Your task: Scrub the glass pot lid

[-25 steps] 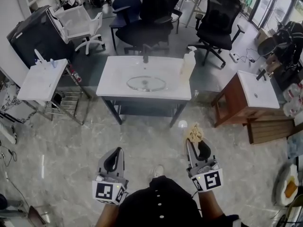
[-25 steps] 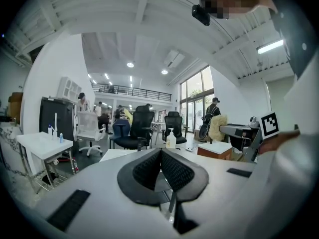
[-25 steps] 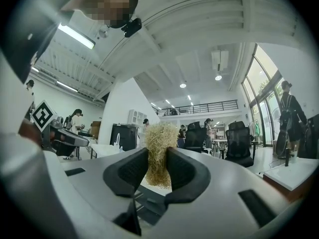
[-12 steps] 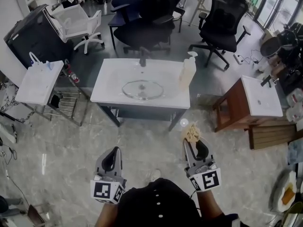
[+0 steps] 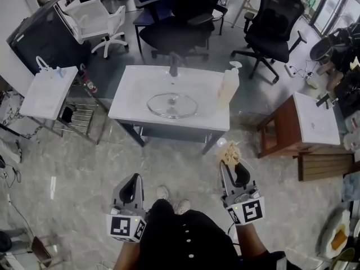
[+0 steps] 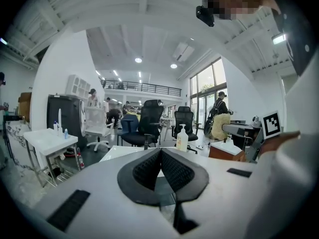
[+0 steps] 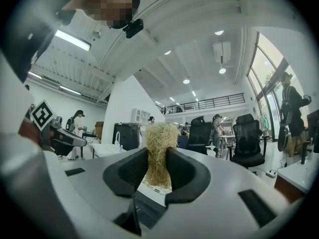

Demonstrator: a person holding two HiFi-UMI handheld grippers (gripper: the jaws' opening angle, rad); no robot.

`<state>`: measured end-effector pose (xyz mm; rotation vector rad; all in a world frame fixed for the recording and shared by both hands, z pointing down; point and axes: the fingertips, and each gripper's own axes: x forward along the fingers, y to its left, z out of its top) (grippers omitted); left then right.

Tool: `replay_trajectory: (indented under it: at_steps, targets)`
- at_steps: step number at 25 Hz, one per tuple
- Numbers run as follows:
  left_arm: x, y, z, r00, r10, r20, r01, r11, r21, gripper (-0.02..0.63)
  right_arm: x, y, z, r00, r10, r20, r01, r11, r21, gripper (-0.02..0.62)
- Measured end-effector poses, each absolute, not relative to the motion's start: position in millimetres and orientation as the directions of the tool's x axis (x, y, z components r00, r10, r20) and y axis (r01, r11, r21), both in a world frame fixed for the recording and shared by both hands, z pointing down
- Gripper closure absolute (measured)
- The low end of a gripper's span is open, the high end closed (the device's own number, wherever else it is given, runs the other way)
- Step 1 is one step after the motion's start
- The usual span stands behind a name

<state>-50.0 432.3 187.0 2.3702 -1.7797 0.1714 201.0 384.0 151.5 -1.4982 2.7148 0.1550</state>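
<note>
The glass pot lid (image 5: 172, 105) lies flat in the basin of a white sink table (image 5: 132, 108) ahead of me. My right gripper (image 5: 231, 160) is shut on a tan fibre scrubber (image 5: 229, 153), whose tuft (image 7: 160, 151) sticks up between the black pads. My left gripper (image 5: 134, 189) is shut with nothing in it; its pads (image 6: 172, 171) meet along a seam. Both grippers hang over the marble floor, well short of the sink table.
A soap pump bottle (image 5: 229, 84) stands at the sink's right edge, a dark tap (image 5: 173, 67) behind the basin. A small white stand (image 5: 46, 91) is at left, a wooden cabinet with a white basin (image 5: 315, 122) at right. Black office chairs (image 5: 185, 10) stand behind the table.
The sink table and lid sit slightly nearer and lower in the head view; I have stepped forward, my feet now showing. Both grippers keep their grip and spacing.
</note>
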Motion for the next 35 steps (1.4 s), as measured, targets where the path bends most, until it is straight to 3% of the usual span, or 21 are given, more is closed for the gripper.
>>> replay_trajectory:
  at_steps: [19,35]
  targets:
    - [-67,323,190,0.341,-0.925,0.167,-0.940,-0.331,0.088,0.580,179,292,149,-0.493,-0.865,-0.088,-0.869,0.487,0.087,0.469]
    - [-130,190,168,0.389,-0.910,0.142,-0.921,-0.382,0.077,0.580,118,171,125,-0.461,-0.881,-0.108,-0.886,0.452,0.102,0.469]
